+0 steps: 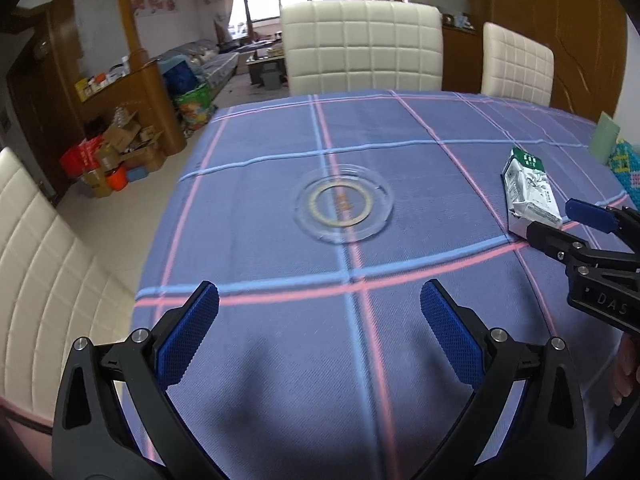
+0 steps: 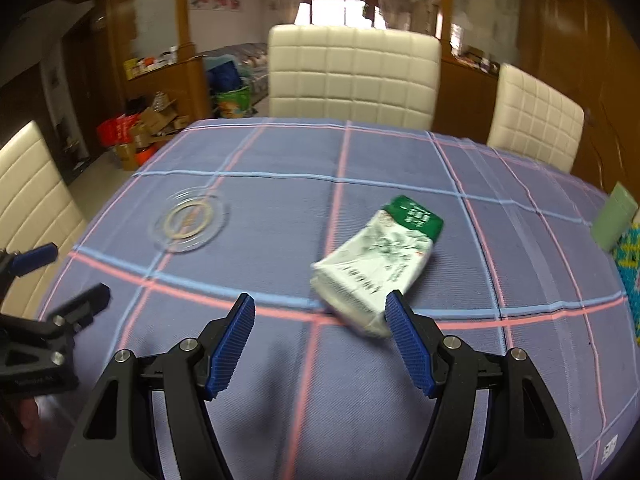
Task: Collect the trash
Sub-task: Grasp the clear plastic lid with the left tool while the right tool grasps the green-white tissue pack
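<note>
A crumpled white and green paper packet [image 2: 378,266] lies on the blue checked tablecloth [image 2: 280,216]. It also shows in the left wrist view [image 1: 530,190] at the right. My right gripper [image 2: 320,308] is open, with the packet's near end just ahead of its right finger, outside the jaws. The right gripper also shows in the left wrist view [image 1: 556,222], at the packet's near end. My left gripper [image 1: 320,296] is open and empty above the cloth, short of a clear glass ashtray [image 1: 344,208]. The left gripper appears at the left edge of the right wrist view [image 2: 76,274].
The glass ashtray also shows in the right wrist view [image 2: 188,220] at the left. White padded chairs [image 2: 352,76] stand around the table. A pale green object [image 2: 614,216] and a knitted mat [image 2: 632,268] sit at the right edge. Boxes [image 1: 116,156] clutter the floor far left.
</note>
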A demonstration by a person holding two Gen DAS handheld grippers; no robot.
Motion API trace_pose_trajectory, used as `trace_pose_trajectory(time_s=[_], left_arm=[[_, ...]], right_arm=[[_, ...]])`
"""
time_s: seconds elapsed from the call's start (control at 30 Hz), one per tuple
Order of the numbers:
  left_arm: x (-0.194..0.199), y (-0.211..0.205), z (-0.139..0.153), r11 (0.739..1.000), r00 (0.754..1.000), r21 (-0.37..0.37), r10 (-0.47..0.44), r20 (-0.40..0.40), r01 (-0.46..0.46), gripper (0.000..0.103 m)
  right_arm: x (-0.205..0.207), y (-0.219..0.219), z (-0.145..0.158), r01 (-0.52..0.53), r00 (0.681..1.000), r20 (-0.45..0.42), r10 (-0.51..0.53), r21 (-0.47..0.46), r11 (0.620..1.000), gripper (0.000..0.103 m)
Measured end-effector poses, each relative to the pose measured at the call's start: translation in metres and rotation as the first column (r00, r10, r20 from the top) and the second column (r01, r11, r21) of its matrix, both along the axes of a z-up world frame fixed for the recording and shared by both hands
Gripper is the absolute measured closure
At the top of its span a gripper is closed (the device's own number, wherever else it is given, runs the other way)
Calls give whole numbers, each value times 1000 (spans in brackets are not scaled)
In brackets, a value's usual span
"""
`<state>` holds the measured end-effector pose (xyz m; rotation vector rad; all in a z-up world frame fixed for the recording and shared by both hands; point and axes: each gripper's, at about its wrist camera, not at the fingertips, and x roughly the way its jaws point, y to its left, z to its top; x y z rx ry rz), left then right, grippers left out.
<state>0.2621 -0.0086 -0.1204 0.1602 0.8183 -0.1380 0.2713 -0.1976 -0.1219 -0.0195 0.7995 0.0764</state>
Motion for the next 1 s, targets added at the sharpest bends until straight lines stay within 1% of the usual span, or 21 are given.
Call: trace_pose_trajectory(time_s=[0.1,0.23,0.37,0.53,0.6,0.63,0.67,0.8,0.87,0.97,1.0], left_arm=[[26,-16,-12,999,1000,39,-6,-18,6,4],[61,-26,-23,999,999,49,-5,-45,7,4],[88,-26,-31,1000,997,31,-1,-75,3,4],[116,-24,-33,1000,995,-17,-2,-104,0,4],[118,-23,-34,1000,994,-26,-3,-109,1,4],[120,-23,-35,999,993,-34,-6,-115,2,5],[120,-22,-35,999,993,-40,-8,-117,3,14],[110,-24,-35,999,994,-26,-21,-103,18,14],[105,-25,-33,999,995,-15,-32,-92,30,15],[90,-25,-29,999,995,-5,-49,-86,49,15],[84,-25,-27,999,995,-2,-55,-83,55,15]], right_arm=[[15,-7,-5,9,1000,-6,-9,18,1000,30],[31,-10,-11,25,1000,-8,-25,11,1000,28],[49,-15,-18,66,998,-23,-66,-8,998,28],[62,-17,-24,70,997,-34,-70,-7,998,28],[64,-17,-27,65,997,-48,-65,8,998,28],[64,-18,-27,63,997,-52,-61,25,998,31],[64,-18,-27,58,997,-52,-56,38,998,34],[58,-9,-27,14,998,-60,-12,39,999,43],[52,-1,-25,-17,998,-66,20,46,999,46],[40,9,-20,-58,996,-64,60,36,998,53],[37,12,-19,-68,995,-64,70,36,997,53]])
